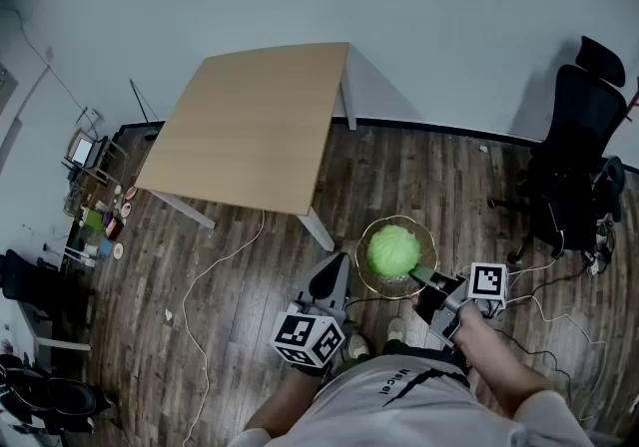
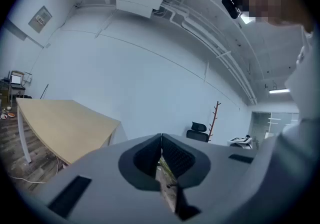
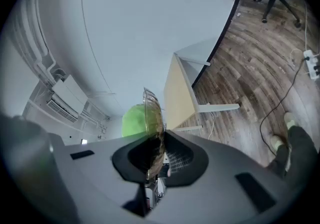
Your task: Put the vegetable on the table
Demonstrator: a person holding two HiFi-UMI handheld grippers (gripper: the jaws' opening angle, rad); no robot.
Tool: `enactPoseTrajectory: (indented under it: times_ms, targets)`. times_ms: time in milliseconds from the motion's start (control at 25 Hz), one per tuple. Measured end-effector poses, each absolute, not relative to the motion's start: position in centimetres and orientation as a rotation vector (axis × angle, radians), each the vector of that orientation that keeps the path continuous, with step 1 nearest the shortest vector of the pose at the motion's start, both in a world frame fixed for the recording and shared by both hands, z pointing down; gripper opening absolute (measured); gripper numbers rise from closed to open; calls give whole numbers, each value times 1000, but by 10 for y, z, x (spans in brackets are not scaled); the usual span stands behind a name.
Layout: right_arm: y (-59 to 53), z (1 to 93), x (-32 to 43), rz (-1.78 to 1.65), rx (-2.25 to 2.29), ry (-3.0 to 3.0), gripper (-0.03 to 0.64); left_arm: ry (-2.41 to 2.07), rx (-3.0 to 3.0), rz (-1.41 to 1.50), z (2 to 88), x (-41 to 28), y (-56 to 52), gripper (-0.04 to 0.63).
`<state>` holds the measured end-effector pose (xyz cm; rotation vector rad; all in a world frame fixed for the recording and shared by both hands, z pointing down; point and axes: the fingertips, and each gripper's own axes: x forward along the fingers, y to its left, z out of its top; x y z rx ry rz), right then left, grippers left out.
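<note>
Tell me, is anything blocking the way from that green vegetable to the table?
Nothing visible does. The green vegetable sits in a glass bowl gripped at its rim by the right gripper, and only open wooden floor lies between it and the table.

head: overhead, looking down | gripper views: low, outward | shared: table [image 1: 250,126]

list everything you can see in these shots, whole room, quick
round green vegetable: one, bright green, in the bowl
clear glass bowl: one, transparent, held by its rim
square wooden table: one, light wood, white legs, ahead
office chair: one, black, right, by the wall
floor cables: several, white, left and right
shelf clutter: several, mixed colours, far left
left gripper: grey, jaws together, empty
right gripper: grey, clamped on bowl rim
</note>
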<state>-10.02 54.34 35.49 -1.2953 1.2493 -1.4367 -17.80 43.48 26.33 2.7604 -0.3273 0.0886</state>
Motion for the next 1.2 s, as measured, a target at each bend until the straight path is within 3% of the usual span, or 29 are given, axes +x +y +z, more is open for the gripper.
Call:
enactPoseTrajectory:
  times_ms: [1200]
  targets:
    - [534,358,-38,-1483,-1214,1347,41,-475,2774,75,263,-116,433,14]
